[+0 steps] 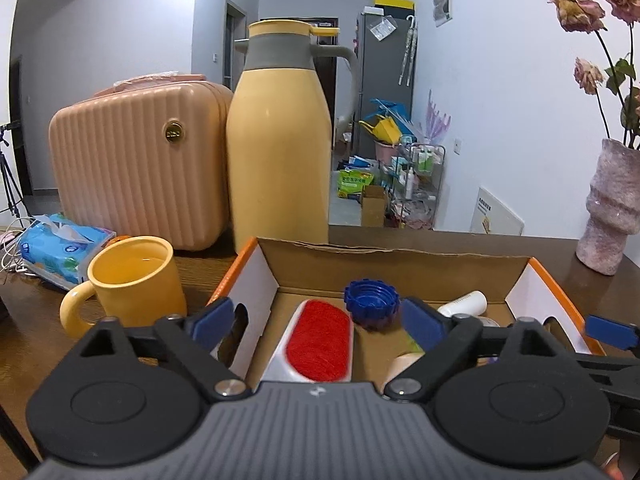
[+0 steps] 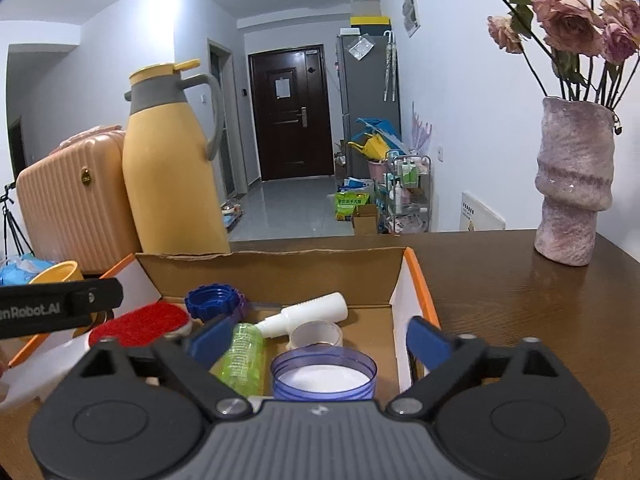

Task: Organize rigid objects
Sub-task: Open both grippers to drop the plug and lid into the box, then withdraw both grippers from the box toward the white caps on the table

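Only the right wrist view shows the clear blue-rimmed jar (image 2: 324, 376), green ribbed bottle (image 2: 243, 358) and tape roll (image 2: 316, 334) inside the open cardboard box (image 2: 276, 268), between the right gripper (image 2: 318, 340)'s wide-spread fingers. Likewise empty and wide, the left gripper (image 1: 318, 320) hangs over the red-faced lint brush (image 1: 320, 340) and blue ridged cap (image 1: 372, 300), its left finger outside the box wall beside a yellow mug (image 1: 136, 280); bare wooden tabletop (image 2: 520, 300) lies right of the box.
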